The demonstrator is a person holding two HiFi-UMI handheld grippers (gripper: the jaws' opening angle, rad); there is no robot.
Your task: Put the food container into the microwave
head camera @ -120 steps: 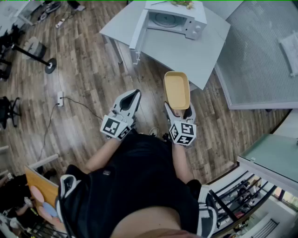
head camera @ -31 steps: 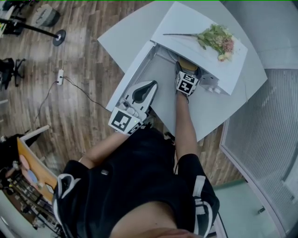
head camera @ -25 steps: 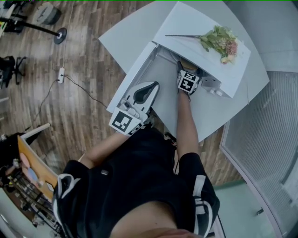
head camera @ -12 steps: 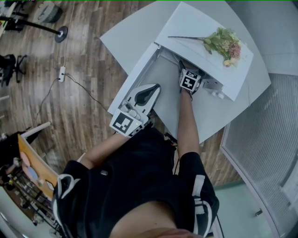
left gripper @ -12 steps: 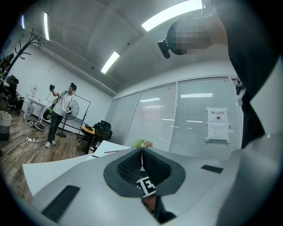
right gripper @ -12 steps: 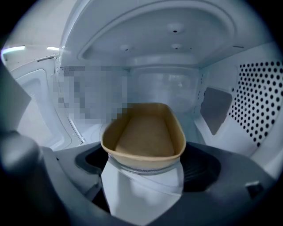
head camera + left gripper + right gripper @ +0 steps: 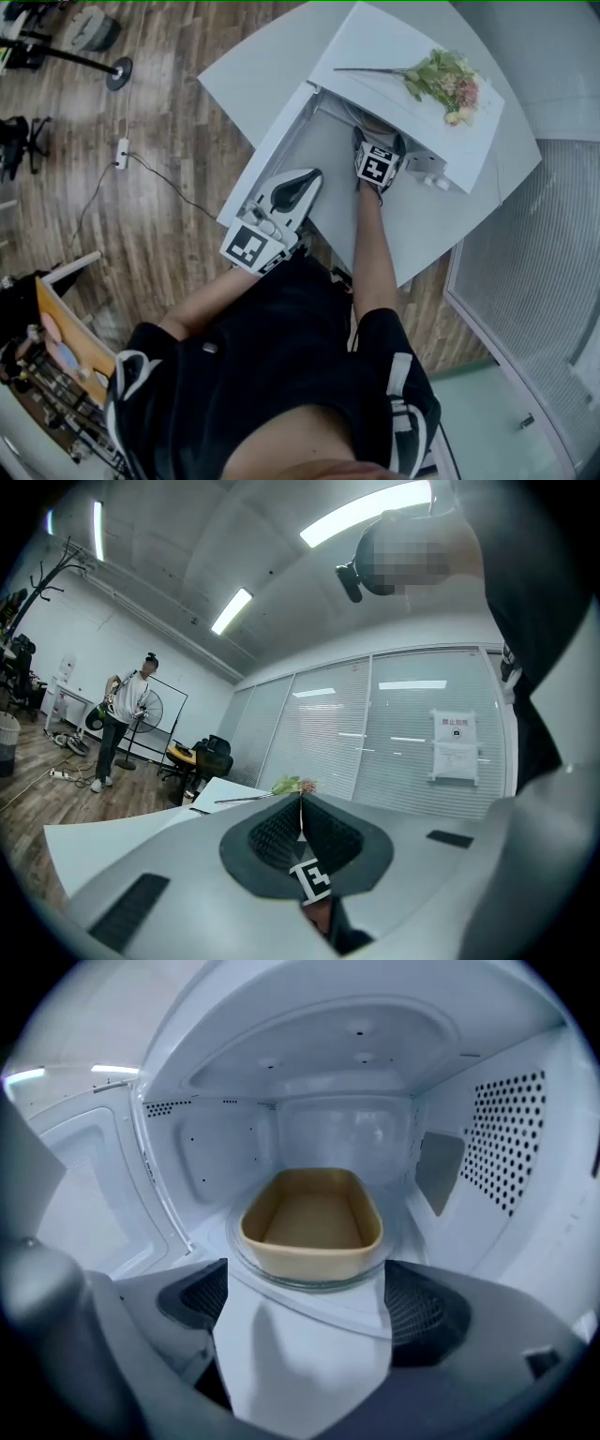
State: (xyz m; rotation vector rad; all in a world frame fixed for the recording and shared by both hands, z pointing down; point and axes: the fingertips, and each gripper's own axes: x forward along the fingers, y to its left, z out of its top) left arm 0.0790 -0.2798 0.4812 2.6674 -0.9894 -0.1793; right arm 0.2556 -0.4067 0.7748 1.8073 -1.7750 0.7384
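The tan food container (image 7: 314,1218) sits on the glass turntable (image 7: 246,1266) inside the white microwave (image 7: 347,1138), free of the jaws. My right gripper (image 7: 309,1293) is open just in front of it, its fingers wide apart at the oven mouth. From the head view the right gripper (image 7: 378,142) reaches into the microwave (image 7: 394,37), whose door (image 7: 272,150) stands open to the left; the container is hidden there. My left gripper (image 7: 305,180) hangs shut beside the door's lower end, holding nothing. The left gripper (image 7: 300,803) points up toward a glass wall.
A bunch of flowers (image 7: 442,77) lies on top of the microwave. The white table (image 7: 253,56) carries the oven. A power strip and cable (image 7: 122,150) lie on the wood floor to the left. A person (image 7: 117,724) stands far off. A glass partition (image 7: 525,262) runs along the right.
The container, earlier held in my right gripper away from the table, now rests inside the microwave and the right gripper has let go. The left gripper has stayed by the door.
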